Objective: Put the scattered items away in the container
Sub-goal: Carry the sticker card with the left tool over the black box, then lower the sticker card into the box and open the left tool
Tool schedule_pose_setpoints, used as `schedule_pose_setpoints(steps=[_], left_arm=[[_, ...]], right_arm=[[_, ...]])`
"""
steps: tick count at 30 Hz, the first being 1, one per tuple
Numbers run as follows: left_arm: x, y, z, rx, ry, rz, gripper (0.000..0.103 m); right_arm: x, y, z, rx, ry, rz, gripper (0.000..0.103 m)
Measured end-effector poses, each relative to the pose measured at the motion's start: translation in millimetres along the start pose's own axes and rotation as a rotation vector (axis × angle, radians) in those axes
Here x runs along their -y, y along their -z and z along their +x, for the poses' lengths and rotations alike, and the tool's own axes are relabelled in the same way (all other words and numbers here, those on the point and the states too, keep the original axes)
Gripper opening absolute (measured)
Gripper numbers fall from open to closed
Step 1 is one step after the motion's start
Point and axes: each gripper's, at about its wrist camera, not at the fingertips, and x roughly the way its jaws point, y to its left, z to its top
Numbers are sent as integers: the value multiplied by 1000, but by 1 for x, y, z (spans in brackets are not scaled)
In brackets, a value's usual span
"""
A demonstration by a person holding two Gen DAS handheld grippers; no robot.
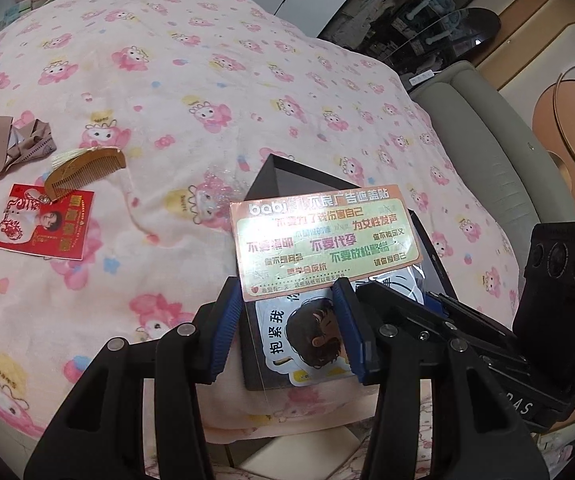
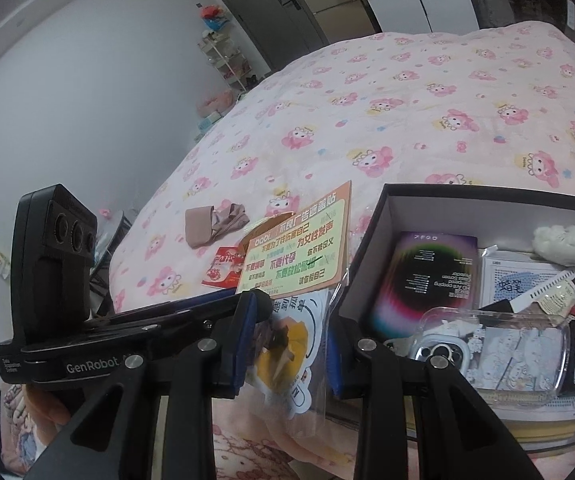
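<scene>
A sticker pack (image 1: 319, 240) in a clear sleeve, with a peach header card, hangs above the bed by the black box (image 1: 271, 168). My left gripper (image 1: 285, 332) has its blue pads against both long edges of the pack's lower half. My right gripper (image 2: 289, 344) comes in from the side and is shut on the same pack (image 2: 295, 256), which bows between its pads. A wooden comb (image 1: 83, 172), a red booklet (image 1: 45, 222) and a beige cloth (image 1: 7, 144) lie on the quilt at the far left. The open box (image 2: 487, 196) sits just right of the right gripper.
The box holds a dark printed carton (image 2: 423, 276), a white fluffy ball (image 2: 563, 240), a clear phone case (image 2: 487, 348) and a tube (image 2: 559, 292). The pink quilt (image 1: 207, 80) covers the bed. A grey padded chair (image 1: 487, 140) stands beside it, a shelf (image 2: 227, 60) by the wall.
</scene>
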Motion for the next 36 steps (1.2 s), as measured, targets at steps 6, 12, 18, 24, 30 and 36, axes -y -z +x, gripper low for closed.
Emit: schedule_pose_setpoints(steps=[6, 12, 18, 24, 30, 36], left_arm=[[18, 1, 8, -16, -22, 26, 47], [39, 0, 22, -39, 5, 53, 47], [72, -6, 48, -71, 22, 105, 47], [99, -6, 76, -111, 49, 133, 47], [114, -3, 100, -140, 52, 150, 47], [117, 0, 117, -168, 48, 156, 46]], right_arm=[[18, 4, -10, -6, 10, 12, 28], [33, 5, -28, 26, 11, 30, 28], [62, 6, -45, 40, 65, 66, 28], [93, 8, -61, 54, 105, 118, 28], [114, 12, -66, 47, 149, 145, 28], [130, 17, -65, 32, 187, 170, 28]])
